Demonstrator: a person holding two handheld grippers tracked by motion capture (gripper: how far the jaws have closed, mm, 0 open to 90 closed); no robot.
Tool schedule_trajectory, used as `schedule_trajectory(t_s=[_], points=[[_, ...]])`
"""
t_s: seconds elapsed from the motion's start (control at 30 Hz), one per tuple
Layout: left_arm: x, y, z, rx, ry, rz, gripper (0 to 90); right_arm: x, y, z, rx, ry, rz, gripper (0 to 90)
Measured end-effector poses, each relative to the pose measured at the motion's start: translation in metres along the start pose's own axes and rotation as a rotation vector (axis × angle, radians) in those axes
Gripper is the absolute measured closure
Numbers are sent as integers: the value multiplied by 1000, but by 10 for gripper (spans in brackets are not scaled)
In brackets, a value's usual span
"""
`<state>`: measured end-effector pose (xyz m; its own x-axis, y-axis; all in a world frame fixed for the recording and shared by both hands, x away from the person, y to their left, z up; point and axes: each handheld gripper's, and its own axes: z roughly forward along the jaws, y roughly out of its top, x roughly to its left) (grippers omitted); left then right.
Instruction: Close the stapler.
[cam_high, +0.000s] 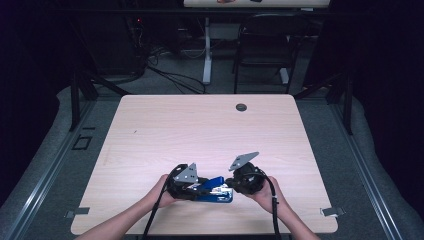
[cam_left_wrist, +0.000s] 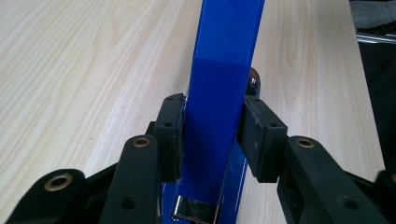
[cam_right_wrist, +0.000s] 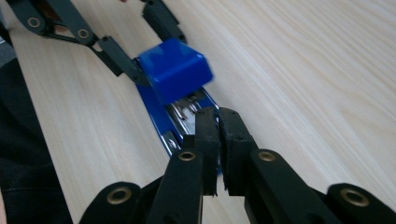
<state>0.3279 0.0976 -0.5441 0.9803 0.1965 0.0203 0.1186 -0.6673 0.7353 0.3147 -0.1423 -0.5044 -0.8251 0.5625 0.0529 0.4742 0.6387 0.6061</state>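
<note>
Near the front edge of the worktop lies a blue stapler, its lid raised. The left gripper has its jaws clamped on the stapler's lid. The right gripper, jaws pressed together and holding nothing, sits at the stapler's front end.

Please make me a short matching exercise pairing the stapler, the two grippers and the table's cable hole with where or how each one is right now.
Things:
1. left gripper
2. right gripper
3. blue stapler
4. cable hole

States:
A. far part of the table, right of centre
B. jaws shut, tips at the stapler's metal front end
C. pads clamped on the blue arm
D. top arm lifted, near table edge

Pairs: 1-C, 2-B, 3-D, 4-A
</note>
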Motion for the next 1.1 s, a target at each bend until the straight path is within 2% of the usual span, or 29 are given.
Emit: schedule_trajectory(t_s=[0.07, 0.23, 0.4, 0.43, 0.53, 0.77, 0.87, 0.93, 1.0, 1.03, 1.07, 1.1], points=[[0, 4, 4, 34, -4, -8, 620, -5, -4, -9, -36, -22, 22, 874], [-1, 6, 10, 63, -2, -6, 614, -2, 1, -18, -80, -33, 15, 900], [-1, 5, 12, 67, 1, -6, 610, 6, 6, -12, -78, -16, -9, 900], [-1, 5, 12, 68, 2, -3, 609, 7, 7, -11, -60, -15, -18, 900], [-1, 6, 12, 75, 1, 3, 606, 5, 5, -9, -51, -26, -6, 900], [-1, 6, 13, 76, -1, -6, 607, 8, 7, -12, -82, -25, -21, 900], [-2, 6, 14, 83, 6, -2, 600, 13, 8, -5, -39, -13, -43, 900], [-1, 5, 13, 98, -7, -11, 580, 13, 8, -1, -16, -10, -43, 900], [0, 3, 12, 104, -10, -20, 509, 14, 7, 2, -15, -11, -41, 900], [1, 3, 11, 113, 6, -28, 509, 13, 6, 4, -3, -5, -37, 900], [3, 1, 10, 108, -7, -41, 469, 13, 5, 6, 11, -4, -38, 900], [6, -1, 7, 92, -3, -58, 402, 12, 3, 8, 19, -1, -34, 900]])
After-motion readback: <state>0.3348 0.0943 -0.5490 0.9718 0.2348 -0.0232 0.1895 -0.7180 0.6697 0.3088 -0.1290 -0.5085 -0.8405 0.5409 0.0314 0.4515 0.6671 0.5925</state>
